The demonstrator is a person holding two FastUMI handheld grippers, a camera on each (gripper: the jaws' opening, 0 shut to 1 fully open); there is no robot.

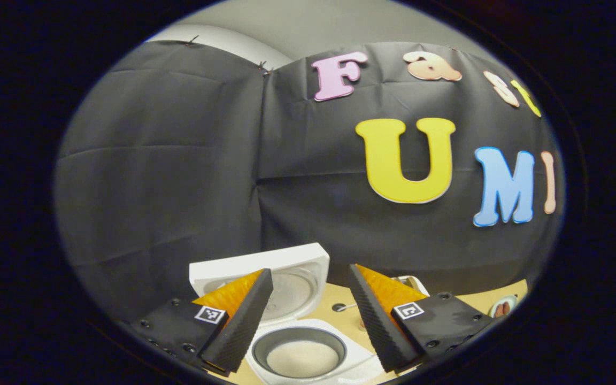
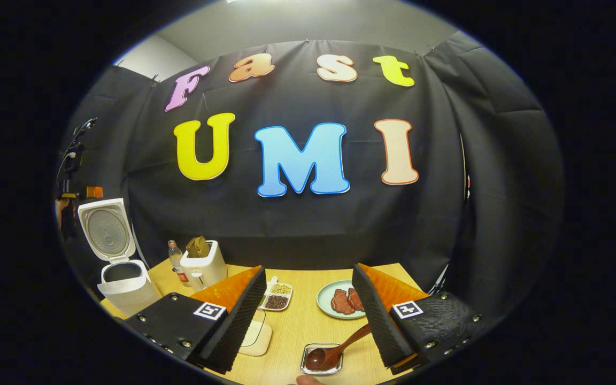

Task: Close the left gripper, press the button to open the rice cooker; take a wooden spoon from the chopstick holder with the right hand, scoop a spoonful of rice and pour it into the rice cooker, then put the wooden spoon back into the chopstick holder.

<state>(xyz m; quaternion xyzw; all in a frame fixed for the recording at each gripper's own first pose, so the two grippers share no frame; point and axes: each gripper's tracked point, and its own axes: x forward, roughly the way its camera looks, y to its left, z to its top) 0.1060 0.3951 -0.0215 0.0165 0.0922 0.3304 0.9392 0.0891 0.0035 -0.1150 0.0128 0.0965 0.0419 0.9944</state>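
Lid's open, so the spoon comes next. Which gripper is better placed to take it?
Right. The right gripper is open with the wooden spoon just ahead between its fingers; the left gripper hangs over the rice cooker.

1. My left gripper (image 1: 308, 315) has its jaws spread wide apart, with nothing held between the fingers (image 1: 238, 321).
2. Below and between them I see the rice cooker (image 1: 308, 353), its body white and its lid (image 1: 265, 278) standing upright behind the pot.
3. The dark inner pot (image 1: 300, 345) holds a pale heap of rice (image 1: 302, 358) at its bottom.
4. The cooker sits on a light wooden table (image 1: 345, 315), which shows past the right finger.
5. At the far right edge I make out a small plate (image 1: 503, 306) with something reddish on it; too small to tell what.
6. The lid's round inner face is turned towards me.
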